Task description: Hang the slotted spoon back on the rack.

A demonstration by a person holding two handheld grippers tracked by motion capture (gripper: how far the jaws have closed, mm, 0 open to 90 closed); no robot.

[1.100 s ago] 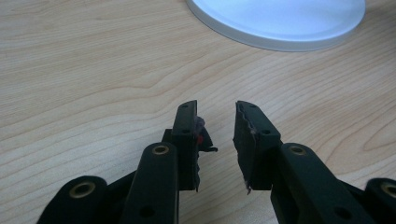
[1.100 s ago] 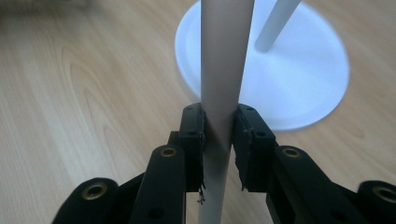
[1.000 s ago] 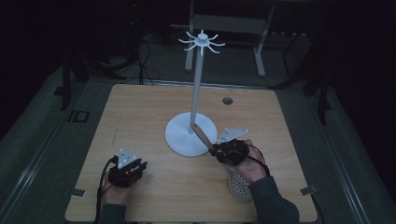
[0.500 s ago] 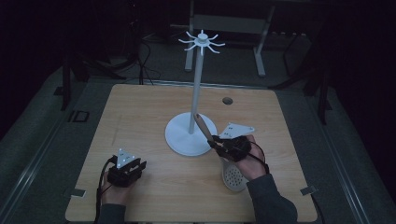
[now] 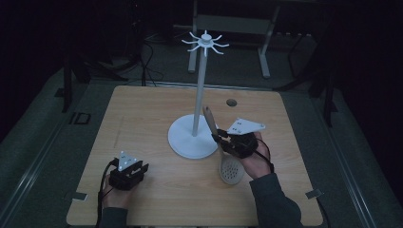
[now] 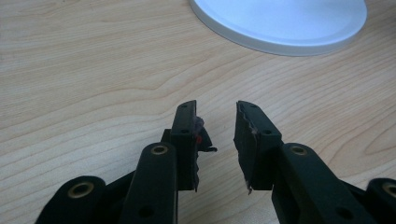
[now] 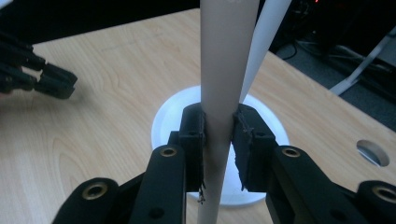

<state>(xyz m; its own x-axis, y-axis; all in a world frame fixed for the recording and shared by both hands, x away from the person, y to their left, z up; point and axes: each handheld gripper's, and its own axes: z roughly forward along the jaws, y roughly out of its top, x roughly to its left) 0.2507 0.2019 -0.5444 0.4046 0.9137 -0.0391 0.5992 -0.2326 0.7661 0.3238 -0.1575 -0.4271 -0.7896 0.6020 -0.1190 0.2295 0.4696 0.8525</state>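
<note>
Right gripper (image 5: 219,138): you clamp its 2 jaws on the spoon (image 5: 223,156) handle, beside the stand (image 5: 194,137).
Left gripper (image 5: 127,172): released, resting on the table (image 5: 142,114).

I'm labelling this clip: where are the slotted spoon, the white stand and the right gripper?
slotted spoon (image 5: 231,169), high view, on its perforated bowl.
white stand (image 5: 200,90), high view, on its pole.
right gripper (image 7: 218,128), right gripper view, between its fingertips.
</note>
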